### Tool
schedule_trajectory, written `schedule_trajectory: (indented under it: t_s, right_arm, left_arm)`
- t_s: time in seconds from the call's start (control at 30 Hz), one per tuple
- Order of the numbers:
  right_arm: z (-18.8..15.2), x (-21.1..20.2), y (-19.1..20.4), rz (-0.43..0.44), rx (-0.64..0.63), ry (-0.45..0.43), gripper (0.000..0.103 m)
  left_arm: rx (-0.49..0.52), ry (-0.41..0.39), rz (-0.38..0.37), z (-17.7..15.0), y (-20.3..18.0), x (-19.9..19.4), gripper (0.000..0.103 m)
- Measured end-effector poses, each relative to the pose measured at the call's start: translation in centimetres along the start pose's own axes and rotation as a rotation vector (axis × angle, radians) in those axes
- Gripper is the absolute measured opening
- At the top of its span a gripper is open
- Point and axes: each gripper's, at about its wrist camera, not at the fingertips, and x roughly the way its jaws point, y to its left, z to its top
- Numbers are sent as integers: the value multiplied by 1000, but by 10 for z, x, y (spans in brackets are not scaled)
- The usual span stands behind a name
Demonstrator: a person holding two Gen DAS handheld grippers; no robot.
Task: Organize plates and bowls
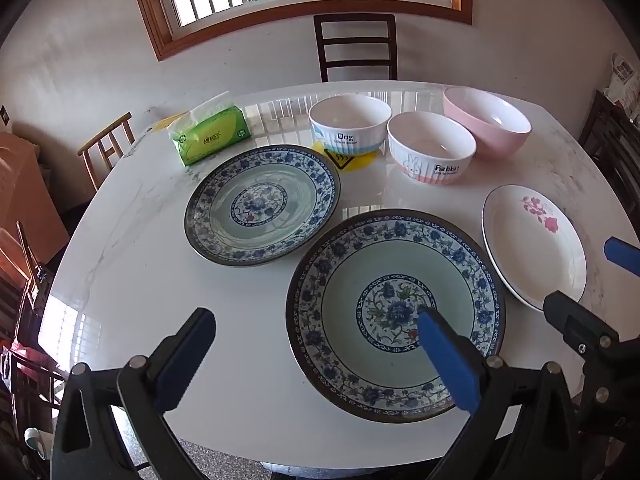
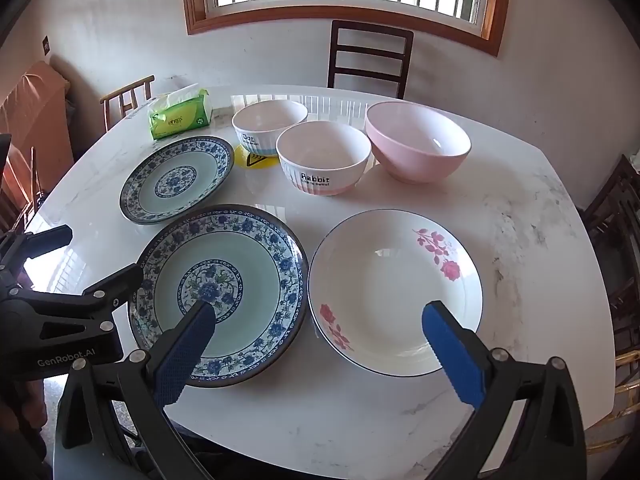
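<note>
We hold both tongs open and empty above the near edge of the white marble counter [image 2: 520, 216]. Our left tongs [image 1: 316, 344] hover over the near blue-patterned plate [image 1: 340, 280], which lies by the near edge, and our right tongs [image 2: 320, 332] hang over the gap between that plate [image 2: 256, 256] and the white rose plate [image 2: 392, 272], which lies just beside it toward the right edge. In the left wrist view the right tongs show at the right border, over the rose plate [image 1: 524, 248].

A second blue-patterned plate [image 1: 262, 204] lies farther in toward the left edge, close to the near one; we cannot tell if their rims touch. Toward the far edge stand three bowls in a row: the "Dog" bowl [image 1: 350, 124] on a yellow round mat [image 1: 352, 160], the "Rabbit" bowl [image 1: 432, 148] just beside it, and a pink bowl [image 1: 486, 124] nearest the right edge. A green tissue pack [image 1: 210, 134] lies near the far left corner. A dark chair [image 1: 356, 46] stands behind the far edge.
</note>
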Motion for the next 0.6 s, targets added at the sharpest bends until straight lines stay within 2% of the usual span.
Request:
schedule_trajectory:
  t_s: [0.6]
  right_arm:
    - [0,0,4,7,-14,2,102]
  left_arm:
    - [17,-6,3,1,-3,-3,103]
